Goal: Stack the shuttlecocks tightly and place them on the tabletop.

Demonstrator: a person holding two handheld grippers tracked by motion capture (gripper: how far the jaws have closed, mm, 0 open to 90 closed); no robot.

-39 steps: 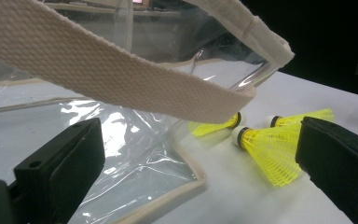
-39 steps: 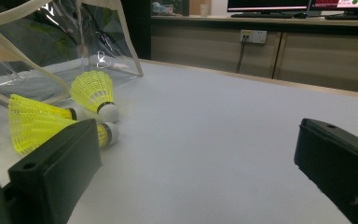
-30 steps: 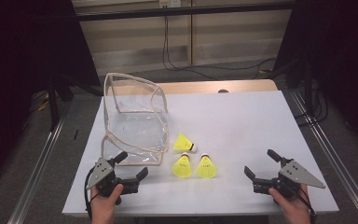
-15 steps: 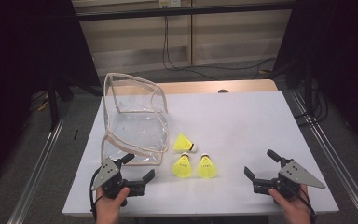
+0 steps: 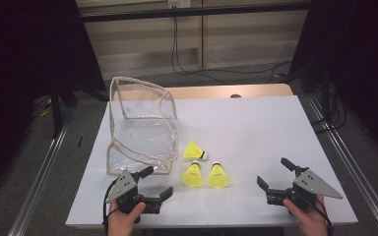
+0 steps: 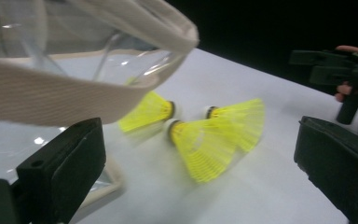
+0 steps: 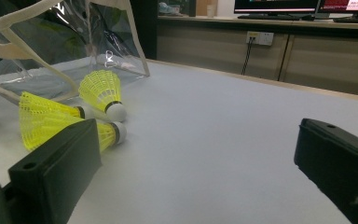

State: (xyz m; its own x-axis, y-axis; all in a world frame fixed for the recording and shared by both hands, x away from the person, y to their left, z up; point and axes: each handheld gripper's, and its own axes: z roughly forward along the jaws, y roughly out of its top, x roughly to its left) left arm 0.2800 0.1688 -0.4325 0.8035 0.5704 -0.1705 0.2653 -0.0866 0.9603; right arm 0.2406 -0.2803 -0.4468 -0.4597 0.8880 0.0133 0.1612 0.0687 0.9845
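Three yellow shuttlecocks lie on the white table [image 5: 275, 123]: one [image 5: 194, 150] beside the bag's corner and two more [image 5: 193, 174] [image 5: 217, 175] side by side in front of it. A clear plastic bag [image 5: 138, 123] with beige trim stands open at the left. My left gripper [image 5: 158, 182] is open near the front edge, just left of the shuttlecocks, with its jaws pointing at them. In the left gripper view the shuttlecocks [image 6: 200, 144] lie between the wide jaws, under the bag's trim [image 6: 74, 93]. My right gripper [image 5: 272, 171] is open at the front right and holds nothing.
A wooden strip [image 5: 226, 91] runs along the table's far edge. Metal rails [image 5: 344, 152] flank both sides of the table. The right gripper view shows the bag [image 7: 65, 37] and shuttlecocks [image 7: 102, 91] at its left and a cabinet [image 7: 307, 56] beyond the table.
My left gripper has shifted a little to the right, closer to the shuttlecocks, and stays open. The right gripper and the shuttlecocks have not moved.
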